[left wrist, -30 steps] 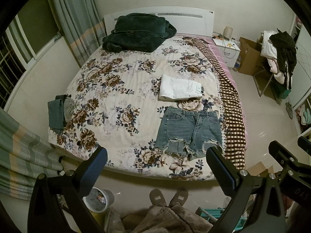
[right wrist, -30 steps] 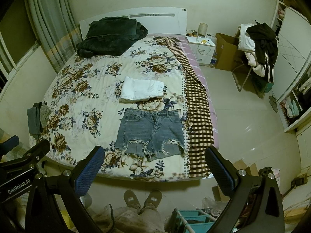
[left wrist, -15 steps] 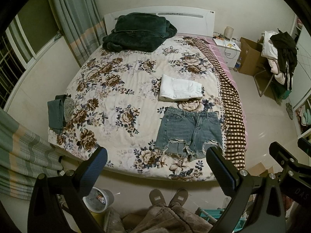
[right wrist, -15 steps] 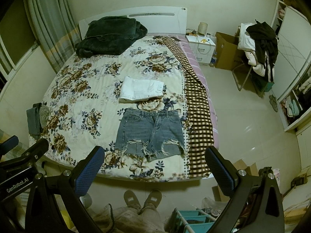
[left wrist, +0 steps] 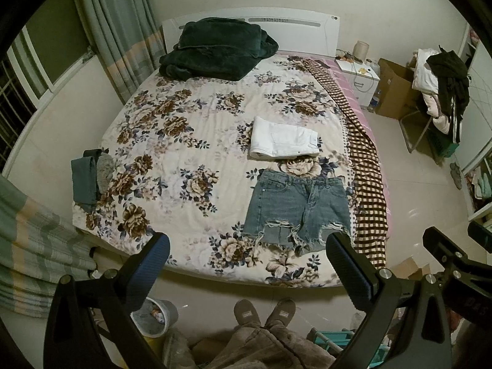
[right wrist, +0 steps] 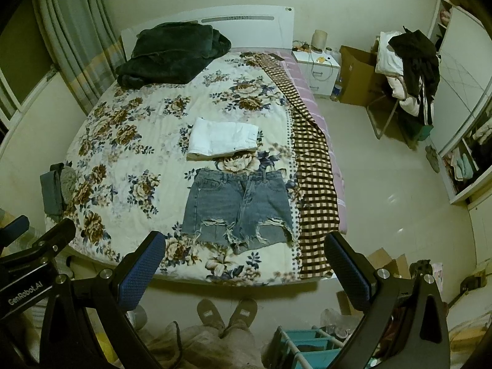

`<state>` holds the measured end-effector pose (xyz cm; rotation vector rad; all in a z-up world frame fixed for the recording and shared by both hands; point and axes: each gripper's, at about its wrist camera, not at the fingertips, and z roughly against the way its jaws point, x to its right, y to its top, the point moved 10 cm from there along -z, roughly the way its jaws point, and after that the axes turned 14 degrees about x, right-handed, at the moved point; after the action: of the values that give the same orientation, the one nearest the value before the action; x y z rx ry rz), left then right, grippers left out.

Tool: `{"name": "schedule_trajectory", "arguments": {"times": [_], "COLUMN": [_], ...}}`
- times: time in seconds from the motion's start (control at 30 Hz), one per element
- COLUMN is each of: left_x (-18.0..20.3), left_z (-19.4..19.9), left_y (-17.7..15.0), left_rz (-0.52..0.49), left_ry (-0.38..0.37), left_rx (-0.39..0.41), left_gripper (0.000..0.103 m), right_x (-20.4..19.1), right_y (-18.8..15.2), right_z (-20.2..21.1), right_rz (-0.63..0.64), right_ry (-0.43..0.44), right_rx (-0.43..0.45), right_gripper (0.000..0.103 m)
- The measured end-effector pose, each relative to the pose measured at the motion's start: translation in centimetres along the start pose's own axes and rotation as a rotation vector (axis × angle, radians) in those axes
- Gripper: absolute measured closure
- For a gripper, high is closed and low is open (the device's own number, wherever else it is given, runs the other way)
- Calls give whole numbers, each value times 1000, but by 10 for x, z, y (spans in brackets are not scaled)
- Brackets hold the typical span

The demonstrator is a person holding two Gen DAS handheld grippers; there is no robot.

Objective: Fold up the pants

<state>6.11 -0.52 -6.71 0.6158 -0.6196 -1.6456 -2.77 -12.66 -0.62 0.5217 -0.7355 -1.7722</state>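
Blue denim shorts [left wrist: 298,210] with frayed hems lie flat on the floral bed [left wrist: 190,141], waistband away from me; they also show in the right wrist view [right wrist: 238,209]. Folded white pants [left wrist: 283,136] lie just beyond them, and show in the right wrist view [right wrist: 223,138] too. My left gripper [left wrist: 247,259] is open and empty, held high above the bed's foot. My right gripper [right wrist: 244,259] is open and empty at the same height, to the right of the left one.
A dark green blanket [left wrist: 215,50] is piled at the headboard. Folded grey-green clothes [left wrist: 89,178] sit at the bed's left edge. A checked blanket [left wrist: 366,166] runs along the right edge. A bin [left wrist: 156,316] and my feet [left wrist: 264,310] are on the floor below.
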Motion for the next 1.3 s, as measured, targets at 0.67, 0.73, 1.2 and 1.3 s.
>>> {"name": "schedule_trajectory", "arguments": {"times": [0.67,0.73,1.2,1.3], "left_x": [89,111,316,342], "left_z": [-224,-255,-453,-476], "left_y": [-48,-63,-232,-264], "left_rz": [-44,-24,115,98], "left_ry": [168,200,212,200], "left_rx": [-85,-121,-419,-472], "left_gripper": [0,0,0,0], "right_x": [126,140,178,168], "right_y": [-51,-53,-104,-127], "right_z": [-293,-335,-665,-699], "right_rz": [-73,-69,49,85], "right_ry": [-9,27,303,331], "right_rx": [-281,-324,-593,-630], "right_gripper": [0,0,15,15]}}
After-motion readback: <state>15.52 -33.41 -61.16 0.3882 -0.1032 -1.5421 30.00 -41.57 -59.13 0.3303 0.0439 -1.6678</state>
